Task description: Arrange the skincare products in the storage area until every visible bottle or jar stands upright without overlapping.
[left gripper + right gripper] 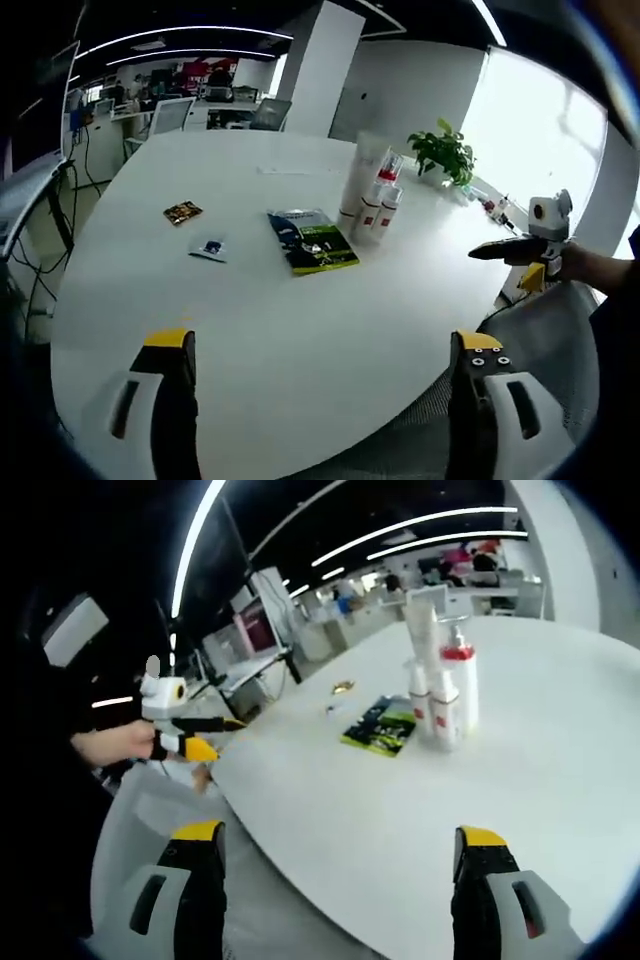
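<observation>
Cluster of upright white red-capped skincare bottles [372, 196] far on round white table [260, 330], green-black booklet [313, 241] beside, potted plant [443, 152] behind in left gripper view, left gripper [325, 400] and right gripper [340, 885] both spread wide, unladen.

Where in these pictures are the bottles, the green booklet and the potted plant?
bottles [372, 200]: left gripper view, on the middle of the cluster of white bottles.
green booklet [312, 241]: left gripper view, on the middle of its cover.
potted plant [443, 153]: left gripper view, on its leaves.
</observation>
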Demonstrator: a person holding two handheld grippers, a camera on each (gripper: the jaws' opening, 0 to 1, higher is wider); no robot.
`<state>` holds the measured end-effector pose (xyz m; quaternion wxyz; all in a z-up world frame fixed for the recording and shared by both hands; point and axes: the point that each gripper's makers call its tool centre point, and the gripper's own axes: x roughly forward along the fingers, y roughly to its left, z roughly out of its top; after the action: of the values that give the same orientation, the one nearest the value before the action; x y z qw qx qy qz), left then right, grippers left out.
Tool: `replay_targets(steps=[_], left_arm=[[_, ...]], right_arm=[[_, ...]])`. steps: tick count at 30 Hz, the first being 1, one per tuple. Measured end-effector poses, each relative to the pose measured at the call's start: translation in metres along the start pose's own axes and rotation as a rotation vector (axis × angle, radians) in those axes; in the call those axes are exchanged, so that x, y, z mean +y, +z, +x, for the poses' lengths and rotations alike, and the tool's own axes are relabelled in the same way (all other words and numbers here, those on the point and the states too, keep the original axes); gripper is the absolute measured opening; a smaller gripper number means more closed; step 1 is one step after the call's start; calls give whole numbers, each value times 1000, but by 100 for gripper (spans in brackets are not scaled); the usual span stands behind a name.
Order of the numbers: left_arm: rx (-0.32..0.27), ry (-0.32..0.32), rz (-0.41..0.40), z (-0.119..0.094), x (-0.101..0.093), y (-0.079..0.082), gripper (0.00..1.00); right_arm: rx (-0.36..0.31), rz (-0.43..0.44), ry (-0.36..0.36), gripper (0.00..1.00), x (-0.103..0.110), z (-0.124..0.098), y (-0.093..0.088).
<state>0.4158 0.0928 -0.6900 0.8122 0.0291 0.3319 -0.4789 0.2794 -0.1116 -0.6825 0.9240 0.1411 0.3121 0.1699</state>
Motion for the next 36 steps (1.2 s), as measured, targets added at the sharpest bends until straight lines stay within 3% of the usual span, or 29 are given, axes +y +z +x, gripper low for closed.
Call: replay_targets(steps=[3,7,12,14,19,23,36], left_arm=[[-5,9,10,-3,2,-3,99],[-34,11,-38,-7,0,-2,99],[-29,33,4,-8,-3,-6,99],[-31,44,19,-8,-2,-6,99],[-29,57,19,-6,2,-7,99],[-19,56,11,-6,3,-10,99],[50,45,28,6,10,-10,99]], right_arm=[[1,-7,-8,99,-1,-2,1],[1,-17,-37,99,-4,-6,-1],[7,-35,-78,99,-9,-6,-8],[38,-86,-121,99,-17,-3,-12],[66,-168,-111,99,-9,3,-15],[75,-164,-115,94,-13,1,-17],[46,-131,-140,92,-19,-3,-14]])
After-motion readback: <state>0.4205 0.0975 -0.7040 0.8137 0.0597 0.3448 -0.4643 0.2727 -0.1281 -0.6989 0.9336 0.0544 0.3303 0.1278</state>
